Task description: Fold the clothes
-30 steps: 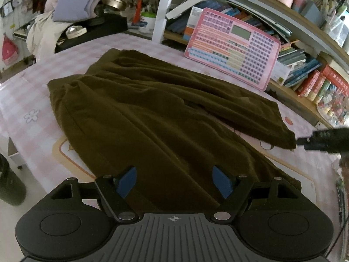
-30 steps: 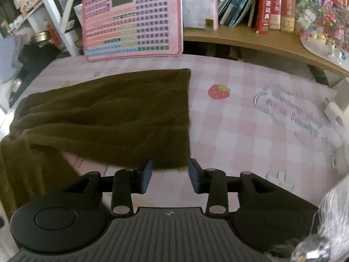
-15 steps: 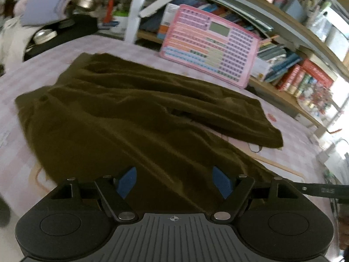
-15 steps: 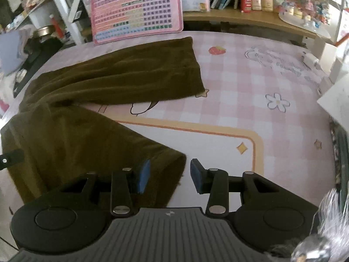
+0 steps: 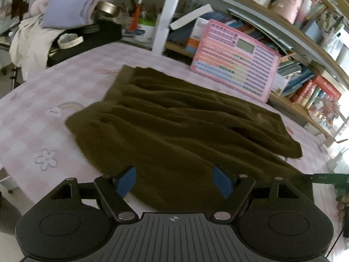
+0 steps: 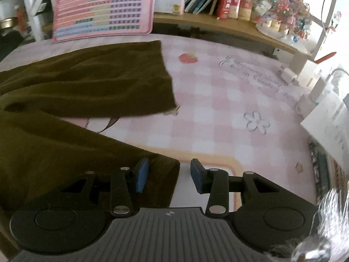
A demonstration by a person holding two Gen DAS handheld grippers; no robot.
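Observation:
Dark olive trousers point(image 5: 174, 131) lie spread on the pink checked tablecloth point(image 5: 43, 113), both legs running to the right. My left gripper point(image 5: 174, 181) hovers over their near edge, blue pads wide apart with nothing pinched. In the right wrist view the trousers point(image 6: 76, 83) fill the left half. My right gripper point(image 6: 169, 174) is low over the hem of the near leg point(image 6: 165, 168). Its jaws are opening: the hem corner lies between them, and the right pad stands clear of the cloth. The far leg's hem point(image 6: 165, 76) lies flat further back.
A pink toy keyboard board point(image 5: 235, 59) leans on the bookshelf point(image 5: 305, 91) behind the table. Piled clothes and a dark bag point(image 5: 65, 21) sit at the back left. White boxes and paper point(image 6: 316, 91) stand along the table's right side.
My right gripper moved from the far leg's hem back to the near leg's hem, and its jaws widened. My left gripper slid sideways along the trousers' near edge and stayed open.

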